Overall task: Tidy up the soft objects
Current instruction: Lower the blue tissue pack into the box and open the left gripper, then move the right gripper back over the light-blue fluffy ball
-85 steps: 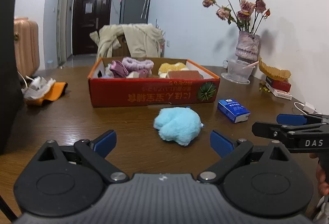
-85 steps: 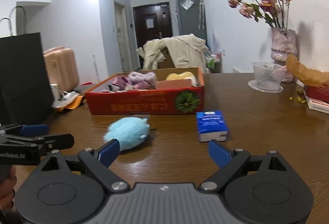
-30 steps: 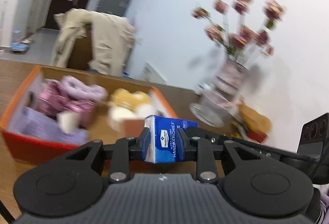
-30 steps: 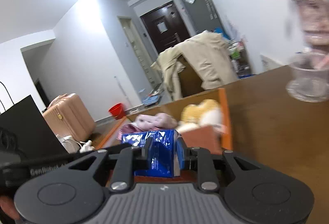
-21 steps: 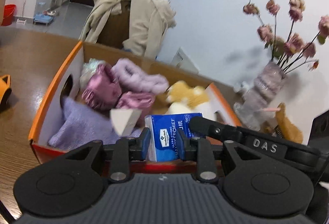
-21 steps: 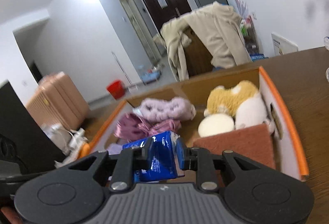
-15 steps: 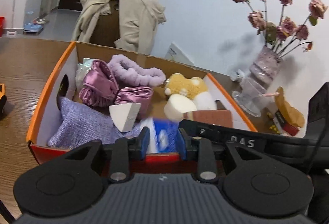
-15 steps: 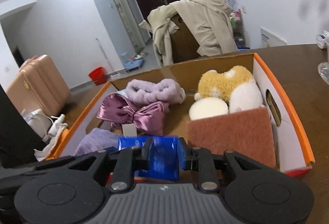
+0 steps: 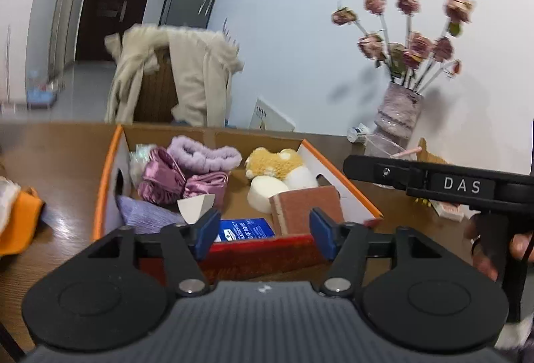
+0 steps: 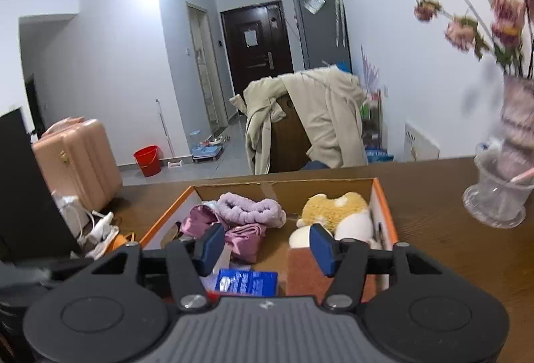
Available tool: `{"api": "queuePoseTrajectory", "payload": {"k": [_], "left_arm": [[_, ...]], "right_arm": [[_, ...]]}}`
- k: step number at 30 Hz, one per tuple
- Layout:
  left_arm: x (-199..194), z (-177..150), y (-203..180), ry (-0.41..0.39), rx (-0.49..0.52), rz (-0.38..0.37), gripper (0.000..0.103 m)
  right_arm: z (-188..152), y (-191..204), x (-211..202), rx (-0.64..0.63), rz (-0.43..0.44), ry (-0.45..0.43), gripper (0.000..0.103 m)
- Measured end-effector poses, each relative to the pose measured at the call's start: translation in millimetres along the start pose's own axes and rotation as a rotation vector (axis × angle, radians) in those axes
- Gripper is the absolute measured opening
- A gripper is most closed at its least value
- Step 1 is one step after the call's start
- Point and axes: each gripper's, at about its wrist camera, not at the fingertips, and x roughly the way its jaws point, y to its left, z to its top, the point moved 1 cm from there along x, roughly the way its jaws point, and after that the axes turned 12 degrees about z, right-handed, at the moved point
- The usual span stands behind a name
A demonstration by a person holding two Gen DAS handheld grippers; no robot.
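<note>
A red and orange cardboard box (image 9: 104, 193) holds soft things: a purple headband (image 9: 204, 156), pink satin scrunchies (image 9: 164, 180), a yellow plush (image 9: 274, 162) and a brown pad (image 9: 308, 208). A blue tissue pack (image 9: 246, 229) lies flat inside the front wall, also seen in the right wrist view as the tissue pack (image 10: 247, 283). My left gripper (image 9: 264, 232) hovers before the box, jaws opening, nothing between the pads. My right gripper (image 10: 266, 247) is above the box's near end, jaws opening too and empty. Its black DAS bar (image 9: 462, 185) crosses the right side.
A vase of dried flowers (image 9: 400, 116) and a clear dish (image 10: 497, 201) stand on the wooden table right of the box. A black bag (image 10: 26, 189) and an orange cloth (image 9: 20, 223) lie to the left. A chair with a beige coat (image 10: 310, 126) is behind.
Both grippers were shut on the blue tissue pack over the box. Their jaws have spread, the pack now lies in the box, and both grippers have drawn back a little.
</note>
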Motion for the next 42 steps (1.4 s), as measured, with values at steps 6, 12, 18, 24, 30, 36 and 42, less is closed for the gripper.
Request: {"api": "queuePoseTrajectory", "payload": {"k": [6, 12, 18, 24, 30, 36, 42], "left_arm": [[-58.0, -41.9, -3.8, -0.093, 0.057, 0.1, 0.085], [-100.7, -97.0, 4.2, -0.105, 0.004, 0.144, 0.089], [-117.2, -121.7, 5.4, -0.07, 0.007, 0.128, 0.09], [-122.7, -123.6, 4.4, -0.073, 0.016, 0.11, 0.092], [-102.0, -115.5, 3.5, -0.048, 0.019, 0.085, 0.093], [-59.2, -97.1, 12.6, 0.02, -0.009, 0.042, 0.092], [-26.9, -94.2, 33.8, 0.063, -0.12, -0.034, 0.078]], "right_arm": [[-40.8, 20.7, -49.9, -0.087, -0.012, -0.033, 0.07], [-95.8, 34.7, -86.7, -0.085, 0.007, -0.045, 0.08], [-134.7, 42.1, -102.6, -0.062, 0.003, -0.018, 0.081], [-142.1, 48.2, -110.3, -0.058, -0.011, -0.015, 0.086], [-140.1, 47.3, -101.8, -0.055, -0.013, 0.008, 0.086], [-130.5, 35.1, -74.1, 0.013, -0.002, 0.024, 0.085], [-126.8, 19.4, -33.2, 0.079, 0.012, 0.055, 0.084]]}}
